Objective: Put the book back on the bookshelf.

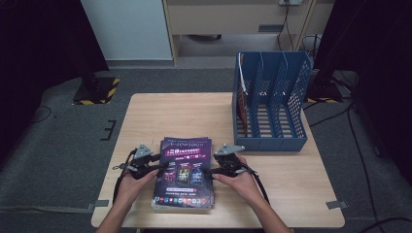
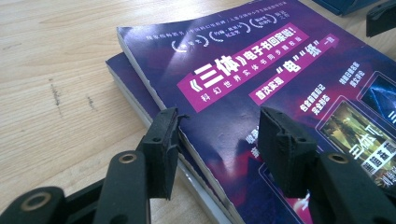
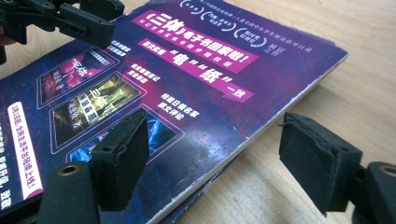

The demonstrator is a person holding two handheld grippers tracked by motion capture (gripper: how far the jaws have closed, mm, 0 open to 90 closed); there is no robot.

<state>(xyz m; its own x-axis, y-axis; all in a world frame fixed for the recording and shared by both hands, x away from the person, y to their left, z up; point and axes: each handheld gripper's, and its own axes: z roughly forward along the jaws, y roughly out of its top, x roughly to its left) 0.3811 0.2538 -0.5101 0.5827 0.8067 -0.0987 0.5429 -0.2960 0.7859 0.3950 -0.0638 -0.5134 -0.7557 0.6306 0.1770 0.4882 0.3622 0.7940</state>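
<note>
- High view: stack of purple magazines [image 1: 183, 174] lies on the table [image 1: 160, 114], near its front edge, about mid-width. Top cover shows a magenta banner and three small pictures.
- High view: left gripper [image 1: 156, 168] sits at the stack's left edge, held by the left hand [image 1: 133, 182]; grey plate on top, cable trails back along the forearm.
- High view: right gripper [image 1: 212, 170] sits at the stack's right edge, held by the right hand [image 1: 241, 180]. Both point inward at the stack from opposite sides.
- High view: blue file rack [image 1: 270, 103] stands at the table's back right corner, well apart from the stack; something red-brown stands in its leftmost slot, too small to tell more.
- Left gripper view: top magazine [image 2: 261, 107] lies slightly askew on a lower one [image 2: 122, 77], whose corner sticks out. Jaws wide open, straddling the top magazine's edge: one jaw just outside the edge over the table, other jaw above the cover. Nothing gripped. Right gripper tip [image 2: 380, 17] at the upper right.
- Right gripper view: jaws wide open, same straddle on the other edge: one jaw over the cover [image 3: 187, 84], other over bare wood [image 3: 327, 56]. Nothing gripped; contact with the paper cannot tell. Left gripper [image 3: 70, 21] at the upper left, over the cover's far edge.
</note>
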